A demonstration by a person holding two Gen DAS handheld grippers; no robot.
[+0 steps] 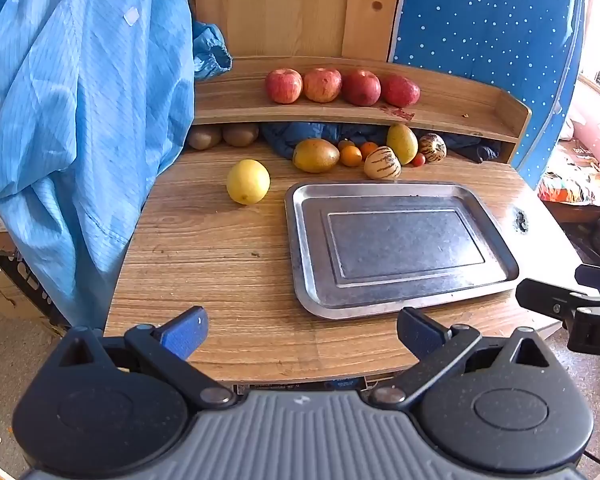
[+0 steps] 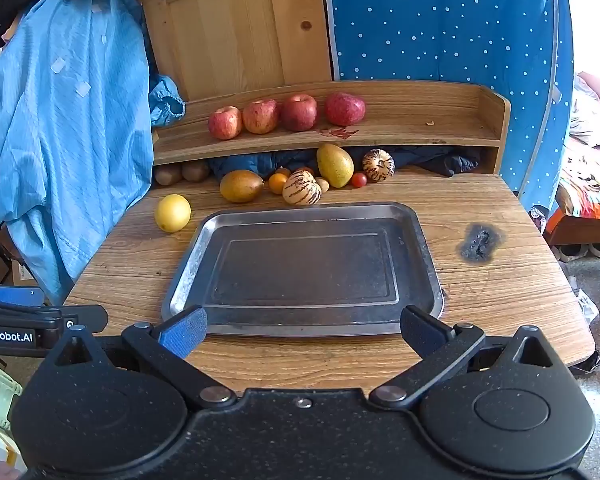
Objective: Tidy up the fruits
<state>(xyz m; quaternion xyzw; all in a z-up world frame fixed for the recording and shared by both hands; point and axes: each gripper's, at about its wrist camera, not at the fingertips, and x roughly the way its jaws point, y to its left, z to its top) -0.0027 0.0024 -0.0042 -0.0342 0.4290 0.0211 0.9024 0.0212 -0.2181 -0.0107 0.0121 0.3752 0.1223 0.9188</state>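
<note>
Both claws, left (image 1: 302,330) and right (image 2: 302,330), spread and empty at near table edge; empty tray (image 2: 426,248) just ahead; beyond it lemon (image 2: 172,213), far-left of right claw: likely firm, smooth, roll-prone, so grip across its middle.

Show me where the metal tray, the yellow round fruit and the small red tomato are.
metal tray (image 2: 422,240): right wrist view, on its right rim.
yellow round fruit (image 1: 247,181): left wrist view, middle of its skin.
small red tomato (image 2: 359,179): right wrist view, its centre.
</note>
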